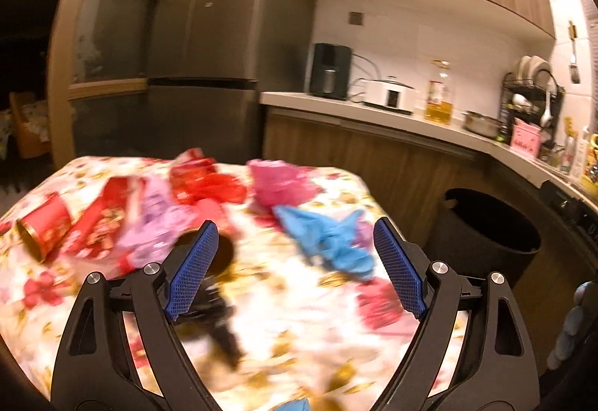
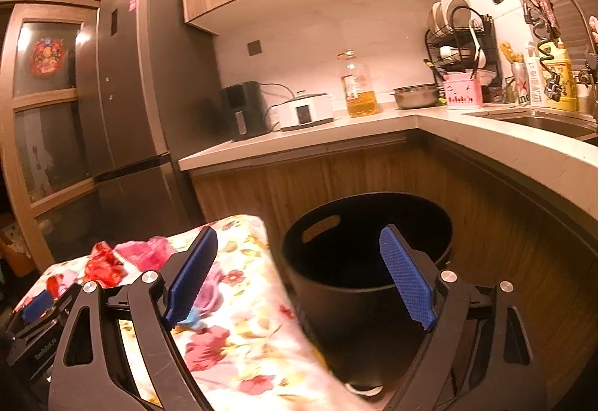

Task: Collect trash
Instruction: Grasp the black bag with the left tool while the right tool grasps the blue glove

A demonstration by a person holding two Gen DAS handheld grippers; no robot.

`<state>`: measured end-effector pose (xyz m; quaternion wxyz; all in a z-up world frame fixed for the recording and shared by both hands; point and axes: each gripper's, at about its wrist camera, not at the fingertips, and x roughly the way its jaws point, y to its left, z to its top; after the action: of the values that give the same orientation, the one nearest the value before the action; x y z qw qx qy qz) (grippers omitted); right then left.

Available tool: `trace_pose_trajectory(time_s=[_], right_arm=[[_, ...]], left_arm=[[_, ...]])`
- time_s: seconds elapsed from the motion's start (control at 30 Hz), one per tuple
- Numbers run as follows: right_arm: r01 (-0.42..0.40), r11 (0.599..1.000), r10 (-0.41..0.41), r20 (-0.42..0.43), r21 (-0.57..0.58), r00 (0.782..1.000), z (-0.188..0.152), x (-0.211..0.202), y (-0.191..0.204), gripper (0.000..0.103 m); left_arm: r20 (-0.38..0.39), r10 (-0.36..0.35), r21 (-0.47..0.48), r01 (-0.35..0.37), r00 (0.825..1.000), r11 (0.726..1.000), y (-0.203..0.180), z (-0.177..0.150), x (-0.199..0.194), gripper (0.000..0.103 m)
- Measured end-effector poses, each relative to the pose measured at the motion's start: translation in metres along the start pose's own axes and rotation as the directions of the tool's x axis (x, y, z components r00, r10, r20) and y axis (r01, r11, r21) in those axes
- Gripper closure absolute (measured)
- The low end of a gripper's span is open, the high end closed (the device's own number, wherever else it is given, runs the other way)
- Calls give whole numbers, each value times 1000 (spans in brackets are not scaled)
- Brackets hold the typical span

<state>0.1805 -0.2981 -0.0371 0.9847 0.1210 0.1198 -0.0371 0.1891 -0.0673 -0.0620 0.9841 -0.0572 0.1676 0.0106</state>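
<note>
Both grippers wide open, holding nothing; left gripper (image 1: 295,243) hovers over the blue wrapper (image 1: 329,243) on the floral table (image 1: 306,336); right gripper (image 2: 299,250) near the black bin (image 2: 336,280); flimsy plastic could slip out mid-carry.

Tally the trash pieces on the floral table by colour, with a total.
Blur makes this approximate.
Red can: 1
Red wrappers: 2
Purple bag: 1
Pink bag: 1
Blue bag: 1
Total: 6
</note>
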Motion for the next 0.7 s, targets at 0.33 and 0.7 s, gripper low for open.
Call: trace_pose_trajectory(time_s=[0.33,0.7], right_arm=[[-65,997,64,-33,-40,997,-20,-1,34,17],[-99,992,94,-62,-80,994,-35,17,63,17]], left_arm=[[-63,97,11,-97,993,995,41,-35,6,21],[-199,84,-13,-89,976,996,55,-46,35,48]])
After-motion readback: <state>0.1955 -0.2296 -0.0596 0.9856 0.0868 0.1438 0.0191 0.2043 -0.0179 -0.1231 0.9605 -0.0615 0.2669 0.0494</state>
